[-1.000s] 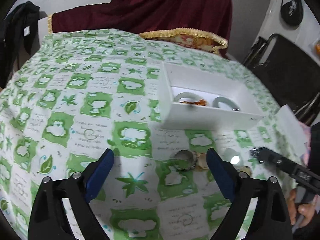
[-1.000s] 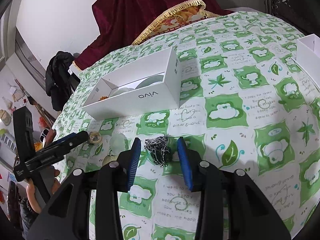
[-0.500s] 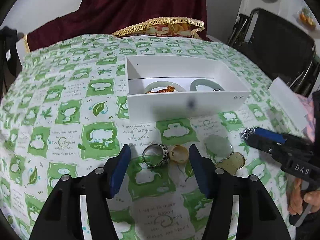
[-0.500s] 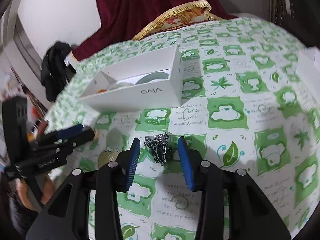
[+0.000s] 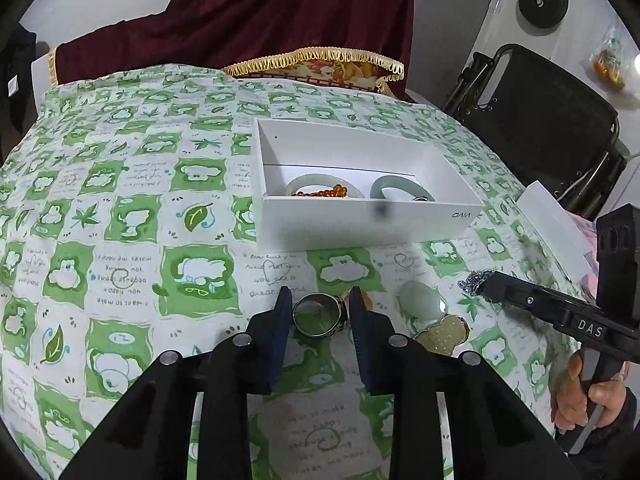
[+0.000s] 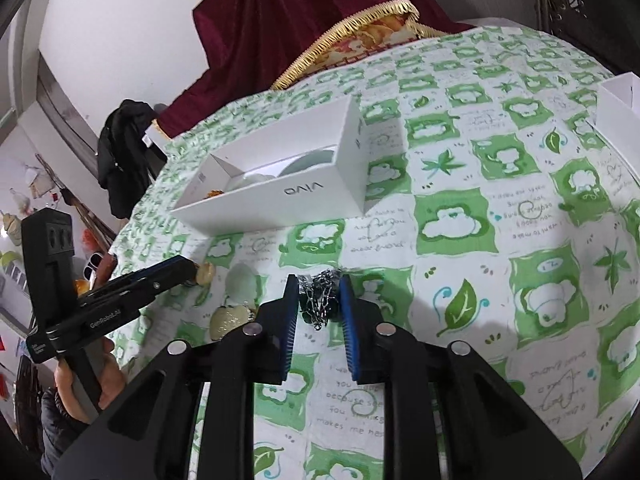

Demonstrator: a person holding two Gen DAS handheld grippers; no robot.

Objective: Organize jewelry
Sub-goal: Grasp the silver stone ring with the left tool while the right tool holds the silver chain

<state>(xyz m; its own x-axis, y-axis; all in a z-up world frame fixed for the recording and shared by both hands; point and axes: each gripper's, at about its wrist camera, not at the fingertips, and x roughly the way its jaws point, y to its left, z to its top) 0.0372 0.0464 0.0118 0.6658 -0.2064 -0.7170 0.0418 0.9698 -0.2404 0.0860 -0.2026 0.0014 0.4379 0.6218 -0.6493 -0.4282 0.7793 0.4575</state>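
L gripper jaws closing round a silver ring on the tablecloth; R gripper closing on a chain necklace. Best: squeeze both firm, lift straight up, carry to white box w/ bangles, just behind.

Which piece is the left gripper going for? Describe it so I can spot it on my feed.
Start at the white box on the green checked cloth. Just in front of its near wall lies a short row of loose pieces. The left gripper is closing around the leftmost one, a wide silver ring: it is the only metal band, while the neighbours to its right are a pale green stone and a yellowish gourd pendant.
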